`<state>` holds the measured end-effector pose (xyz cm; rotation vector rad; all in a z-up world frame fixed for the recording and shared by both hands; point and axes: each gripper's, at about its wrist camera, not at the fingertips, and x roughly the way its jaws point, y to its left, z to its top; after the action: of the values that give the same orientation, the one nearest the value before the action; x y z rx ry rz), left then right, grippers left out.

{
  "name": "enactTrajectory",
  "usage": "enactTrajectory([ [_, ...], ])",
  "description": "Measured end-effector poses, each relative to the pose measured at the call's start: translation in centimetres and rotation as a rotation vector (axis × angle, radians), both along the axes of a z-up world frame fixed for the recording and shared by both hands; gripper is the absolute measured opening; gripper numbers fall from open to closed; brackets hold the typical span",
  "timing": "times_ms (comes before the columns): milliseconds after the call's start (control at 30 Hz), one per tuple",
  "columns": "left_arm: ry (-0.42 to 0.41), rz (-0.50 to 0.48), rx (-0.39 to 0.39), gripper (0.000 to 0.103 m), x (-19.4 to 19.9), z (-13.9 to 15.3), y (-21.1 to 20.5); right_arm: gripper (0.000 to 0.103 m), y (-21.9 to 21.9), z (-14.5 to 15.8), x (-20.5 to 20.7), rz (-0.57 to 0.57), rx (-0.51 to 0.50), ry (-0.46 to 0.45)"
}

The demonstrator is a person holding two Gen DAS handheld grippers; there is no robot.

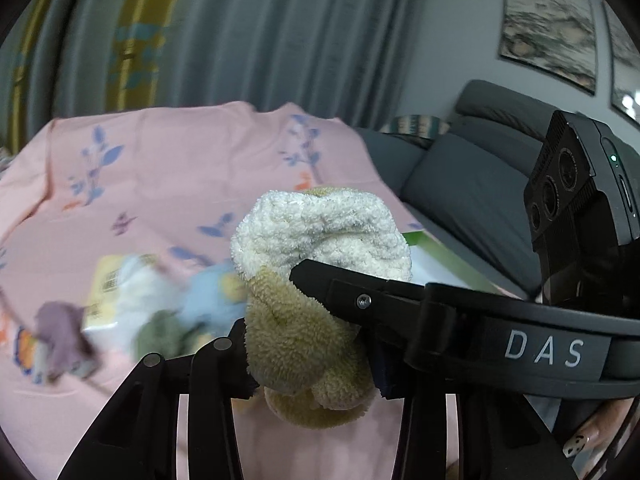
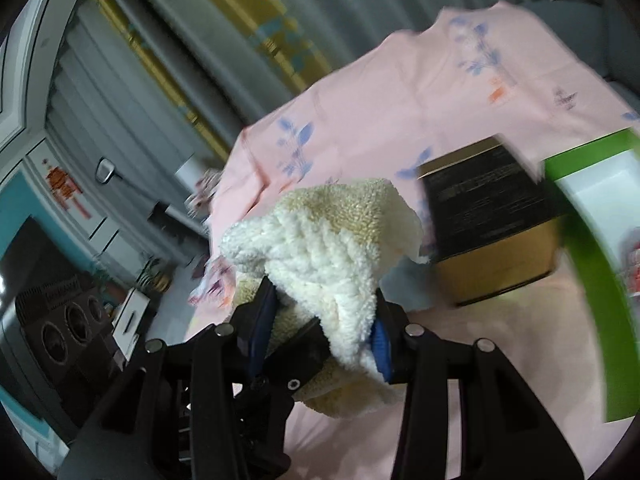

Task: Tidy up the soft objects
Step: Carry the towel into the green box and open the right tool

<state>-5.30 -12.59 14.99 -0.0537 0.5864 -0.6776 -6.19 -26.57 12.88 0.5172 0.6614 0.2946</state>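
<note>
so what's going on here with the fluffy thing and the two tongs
A person holds tongs in each hand, and both are clamped on one fluffy cream-and-tan sock bundle, lifted above the pink floral sheet. The left tongs grip the tan part; the right tongs pinch the cream part. More soft items lie blurred on the sheet, and a black-and-gold box sits beside a green-rimmed bin.
</note>
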Motion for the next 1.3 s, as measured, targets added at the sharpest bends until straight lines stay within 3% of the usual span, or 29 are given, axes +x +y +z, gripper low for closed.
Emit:
enactTrajectory([
  [367, -0.048, -0.202, -0.003, 0.042, -1.0, 0.3, -10.2, 0.042, -9.5, 0.0, -2.9, -0.245, 0.035, -0.051],
  [633, 0.008, -0.326, 0.022, 0.042, -0.4, -1.2, -16.1, 0.042, -14.6, -1.9, -4.3, -0.431, 0.078, -0.016],
  [967, 0.071, -0.368, 0.118, 0.042, 0.2, -3.6, -21.2, 0.041, -18.7, -4.2, -5.6, -0.61, 0.109, 0.046],
  [1300, 0.095, -0.358, 0.193, 0.042, 0.8, -5.4, -23.9, 0.043, -20.7, -5.5, -6.5, -0.71, 0.118, 0.121],
])
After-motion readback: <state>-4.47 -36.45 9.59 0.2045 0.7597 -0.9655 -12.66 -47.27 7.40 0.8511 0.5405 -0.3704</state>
